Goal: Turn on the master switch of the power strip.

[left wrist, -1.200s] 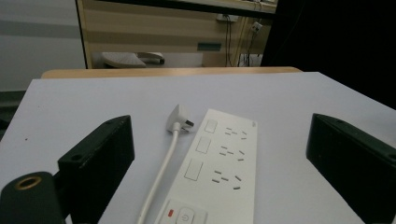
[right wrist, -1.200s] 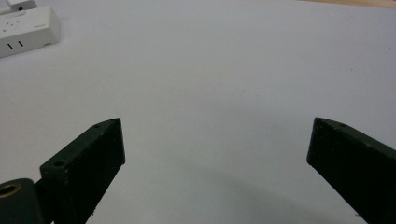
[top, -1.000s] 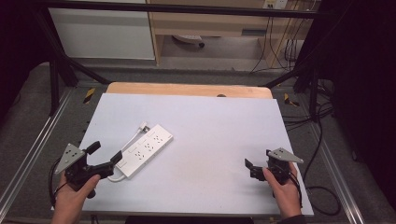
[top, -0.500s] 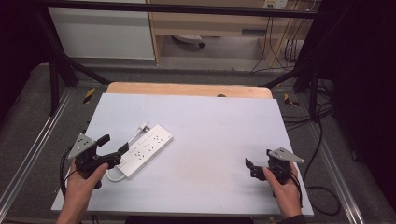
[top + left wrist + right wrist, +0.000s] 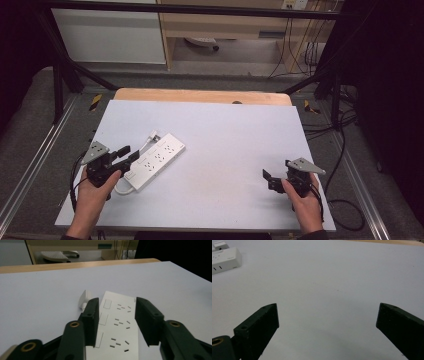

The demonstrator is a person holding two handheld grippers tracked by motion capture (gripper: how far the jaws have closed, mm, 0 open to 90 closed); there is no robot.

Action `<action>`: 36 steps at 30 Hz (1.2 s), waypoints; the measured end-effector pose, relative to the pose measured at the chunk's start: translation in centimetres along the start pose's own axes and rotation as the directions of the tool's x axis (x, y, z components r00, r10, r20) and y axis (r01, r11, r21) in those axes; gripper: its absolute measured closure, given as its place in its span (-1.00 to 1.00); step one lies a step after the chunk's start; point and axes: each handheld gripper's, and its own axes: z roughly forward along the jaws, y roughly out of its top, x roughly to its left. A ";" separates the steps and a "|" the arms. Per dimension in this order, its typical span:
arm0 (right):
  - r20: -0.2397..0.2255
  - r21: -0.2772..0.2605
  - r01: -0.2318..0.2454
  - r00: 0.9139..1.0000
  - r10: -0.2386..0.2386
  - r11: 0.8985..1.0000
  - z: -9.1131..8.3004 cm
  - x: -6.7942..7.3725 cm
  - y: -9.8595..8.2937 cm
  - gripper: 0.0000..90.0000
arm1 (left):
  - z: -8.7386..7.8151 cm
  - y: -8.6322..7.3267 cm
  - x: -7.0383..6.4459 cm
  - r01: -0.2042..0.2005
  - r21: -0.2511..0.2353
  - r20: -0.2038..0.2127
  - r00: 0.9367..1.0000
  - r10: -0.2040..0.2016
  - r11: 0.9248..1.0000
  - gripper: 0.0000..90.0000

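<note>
Closing in on the power strip is what's being done by the left gripper, and it's looking pretty lined up. In the left gripper view the jaws are held moderately apart, straddling the near end of the power strip with nothing pinched between them yet. The strip is laid at an angle on the left half of the table, with its white plug and a loop of cord tucked just beside it.

The right gripper is parked well apart near the right front corner, jaws spread wide over bare table, nothing held.

What could go wrong, as a guess: the gap between the left jaws looks only a bit wider than the strip, so if it's brought down slightly off-centre, one jaw could be landed on top of the casing and the strip just shoved along the smooth top instead of being gripped. The cord loop by the hand could also get snagged or dragged, which would swing the strip round.

Room-wise, it's all good: plenty of open surface is left in the middle and toward the far wooden edge. The left table edge and the metal rail are closer, so pushing that way should be avoided.
</note>
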 end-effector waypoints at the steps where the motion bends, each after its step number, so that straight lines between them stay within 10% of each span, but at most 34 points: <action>1: 0.000 0.001 0.000 1.000 0.000 1.000 0.0 0.0 0.0 -0.89 | 0.1 -0.1 0.1 -0.005 0.008 0.002 1.000 0.005 1.000 0.39; 16: 0.005 0.002 0.001 1.000 -0.001 1.000 0.1 -0.1 0.0 -0.89 | 1.1 -1.3 1.0 -0.019 0.107 0.027 1.000 0.016 0.994 0.99; 36: 0.007 0.007 -0.003 1.000 0.003 1.000 0.1 -0.1 0.0 -0.89 | 0.7 -2.5 1.9 -0.022 0.234 0.011 1.000 0.020 0.972 1.00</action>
